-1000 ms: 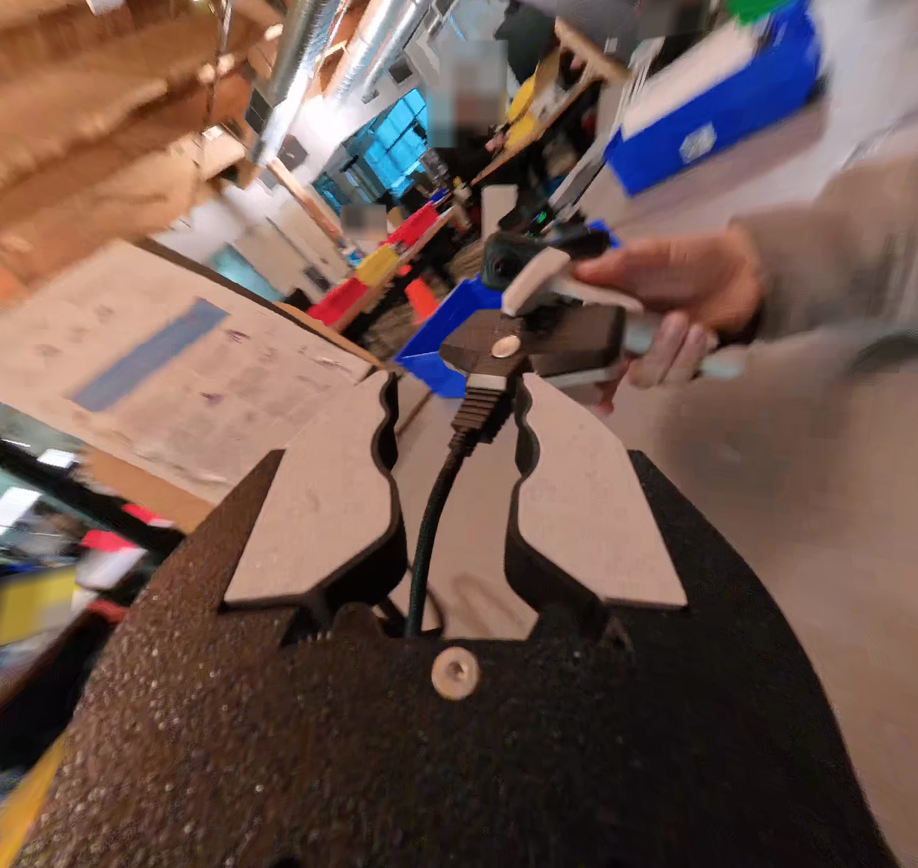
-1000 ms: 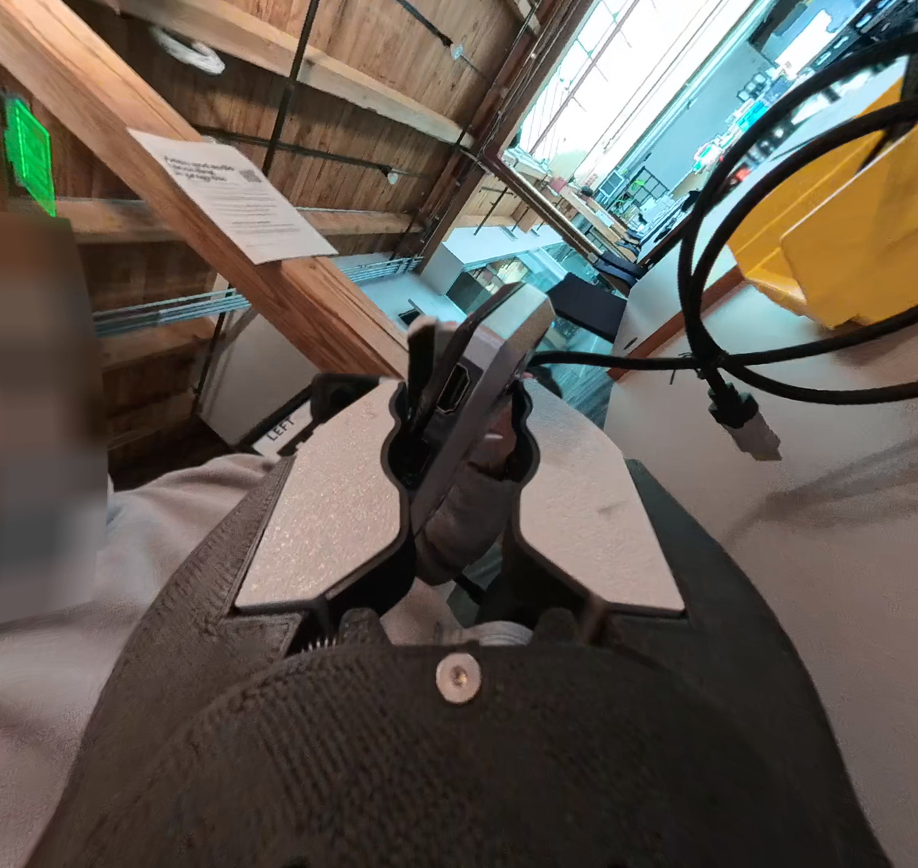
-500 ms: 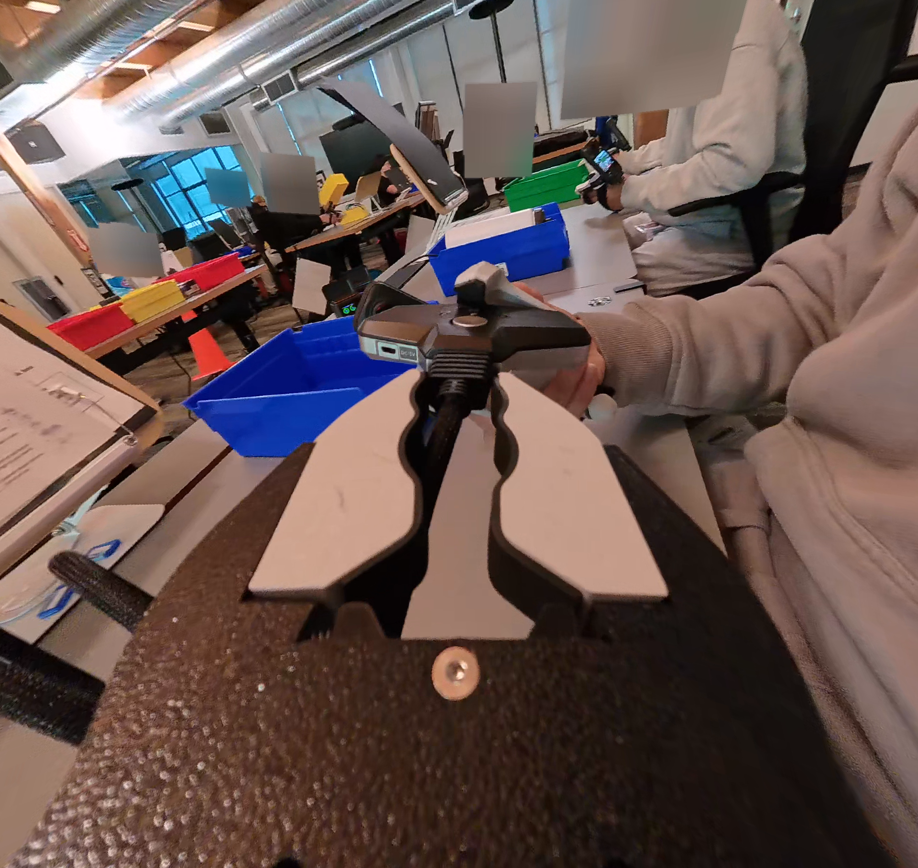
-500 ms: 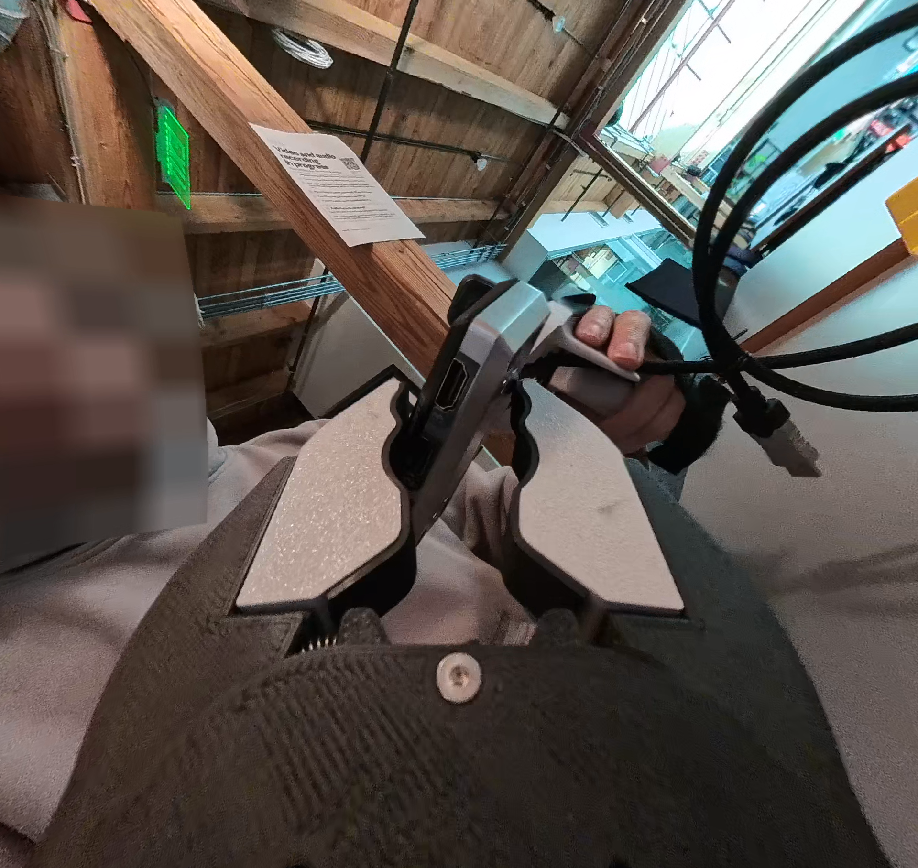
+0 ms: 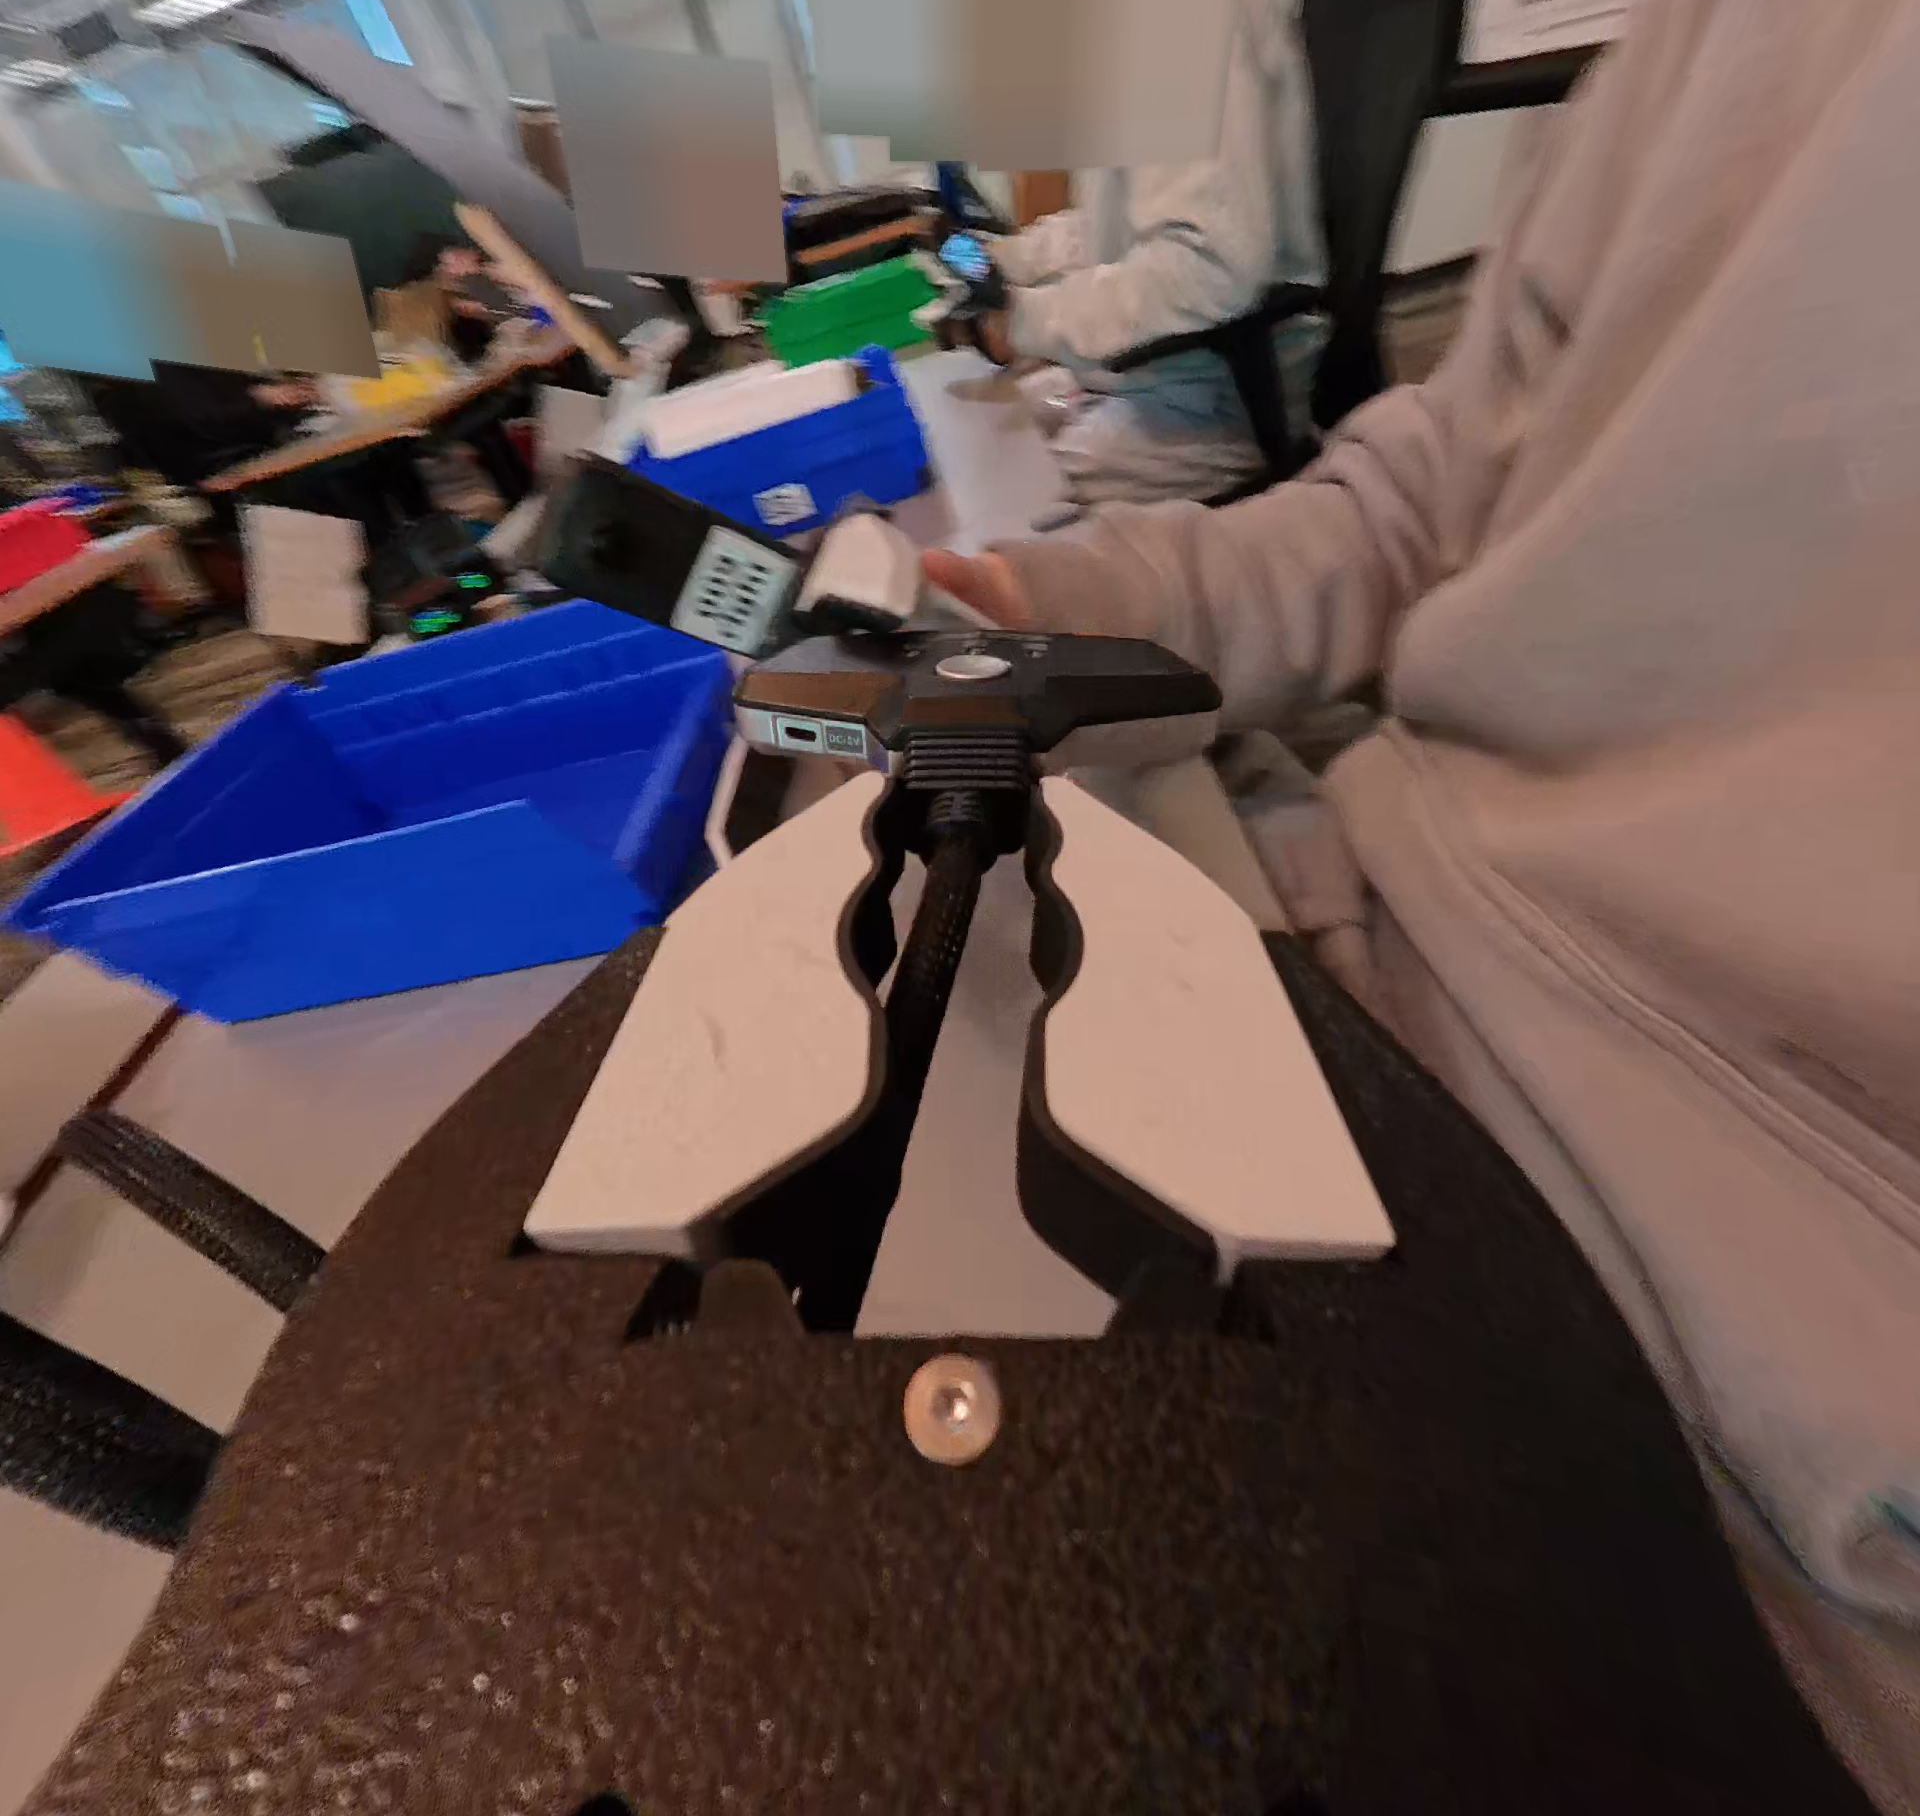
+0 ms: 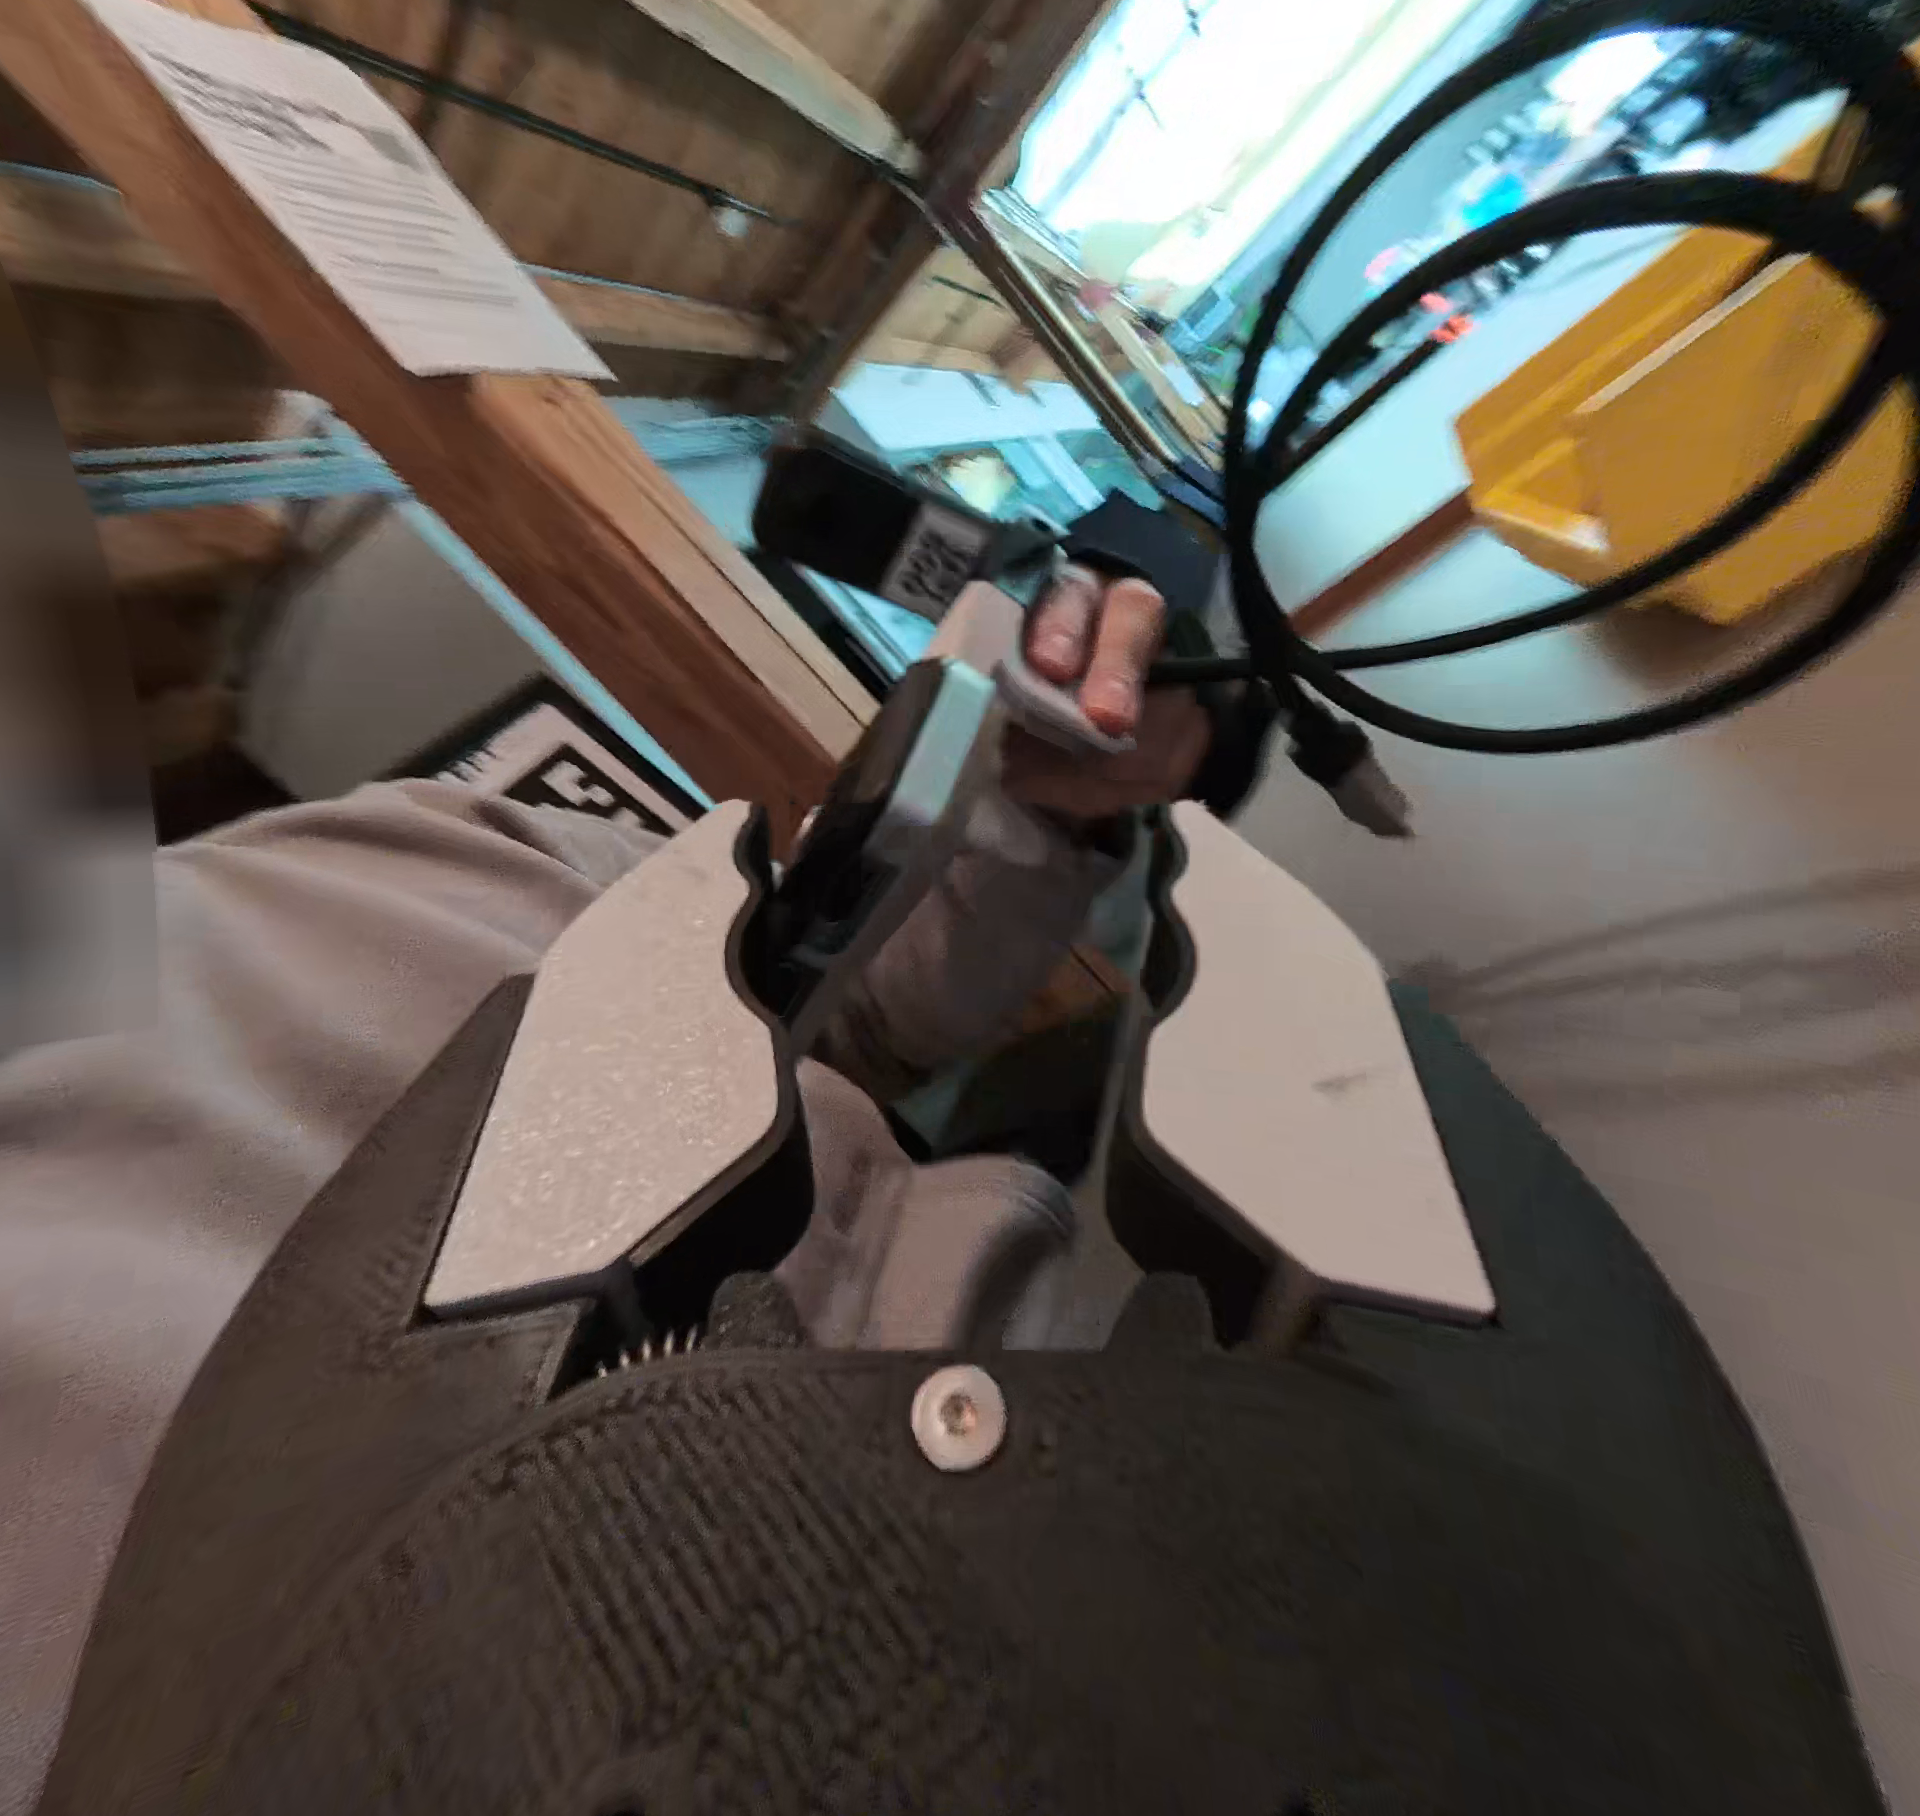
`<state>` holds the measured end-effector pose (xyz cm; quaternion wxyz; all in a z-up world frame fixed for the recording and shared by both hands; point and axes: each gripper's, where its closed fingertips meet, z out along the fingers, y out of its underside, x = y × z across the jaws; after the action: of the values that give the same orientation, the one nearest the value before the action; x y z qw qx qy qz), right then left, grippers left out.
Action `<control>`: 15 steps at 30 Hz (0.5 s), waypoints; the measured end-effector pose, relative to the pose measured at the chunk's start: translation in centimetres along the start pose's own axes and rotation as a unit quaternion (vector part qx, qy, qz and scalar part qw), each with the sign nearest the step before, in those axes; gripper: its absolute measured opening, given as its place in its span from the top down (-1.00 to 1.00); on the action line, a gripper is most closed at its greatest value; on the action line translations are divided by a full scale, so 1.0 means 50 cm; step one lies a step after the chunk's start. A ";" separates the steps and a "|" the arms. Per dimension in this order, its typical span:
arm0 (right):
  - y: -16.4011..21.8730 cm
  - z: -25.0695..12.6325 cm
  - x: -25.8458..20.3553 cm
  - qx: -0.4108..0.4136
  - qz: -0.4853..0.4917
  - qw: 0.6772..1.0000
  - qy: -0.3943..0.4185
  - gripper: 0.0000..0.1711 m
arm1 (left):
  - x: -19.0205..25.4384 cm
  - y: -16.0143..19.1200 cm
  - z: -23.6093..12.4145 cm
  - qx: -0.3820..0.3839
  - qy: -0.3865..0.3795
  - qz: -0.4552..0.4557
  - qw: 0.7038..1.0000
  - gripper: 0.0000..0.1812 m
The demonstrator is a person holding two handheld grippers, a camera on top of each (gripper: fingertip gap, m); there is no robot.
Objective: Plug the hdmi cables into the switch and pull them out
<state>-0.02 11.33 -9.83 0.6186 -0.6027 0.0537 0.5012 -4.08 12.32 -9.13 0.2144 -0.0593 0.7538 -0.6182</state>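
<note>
My left gripper (image 5: 961, 800) is shut on the ribbed black plug (image 5: 964, 760) of a braided HDMI cable (image 5: 935, 945). The plug sits in the edge of the switch (image 5: 977, 691), a flat black box with a silver side. In the right wrist view the switch (image 6: 925, 779) stands on edge between my right gripper's (image 6: 961, 831) parted jaws and leans on the left finger only. Behind it a hand (image 6: 1091, 675) squeezes the left gripper's trigger. Black cable loops (image 6: 1538, 332) hang there, with a free plug (image 6: 1361, 790) at their end.
A blue bin (image 5: 364, 831) stands on the grey table (image 5: 260, 1091) to the left. A person's pale sleeve and body (image 5: 1610, 831) fill the right side. A yellow bin (image 6: 1683, 436) sits on the table at the far right. A wooden beam (image 6: 540, 519) carries a paper sheet.
My right gripper's jaws have spread apart and no longer clamp the switch. The left gripper still holds the plug, and its view has swung so that the switch lies level.
</note>
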 end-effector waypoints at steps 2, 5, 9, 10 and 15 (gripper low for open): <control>0.010 -0.024 0.001 -0.041 -0.006 0.999 0.025 0.19 | 0.013 -0.004 -0.006 -0.003 0.065 0.000 0.998 0.76; 0.007 -0.028 -0.028 -0.038 0.007 0.999 -0.003 0.23 | 0.030 -0.009 -0.012 0.000 0.180 -0.013 0.984 0.76; 0.062 0.006 -0.083 -0.097 0.072 0.986 -0.116 0.51 | 0.027 0.000 0.006 -0.017 0.257 -0.008 0.966 0.76; 0.075 0.016 -0.084 -0.109 0.068 0.984 -0.120 0.54 | 0.029 0.003 0.011 -0.023 0.276 -0.011 0.961 0.76; 0.067 0.030 -0.063 -0.077 0.044 0.989 -0.119 0.67 | 0.003 -0.003 0.014 -0.025 0.268 -0.028 0.963 0.49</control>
<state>-4.67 10.02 -9.62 0.5493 -0.5817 -0.0328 0.5990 -3.96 11.60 -9.14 -0.0144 0.0826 0.7970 -0.5982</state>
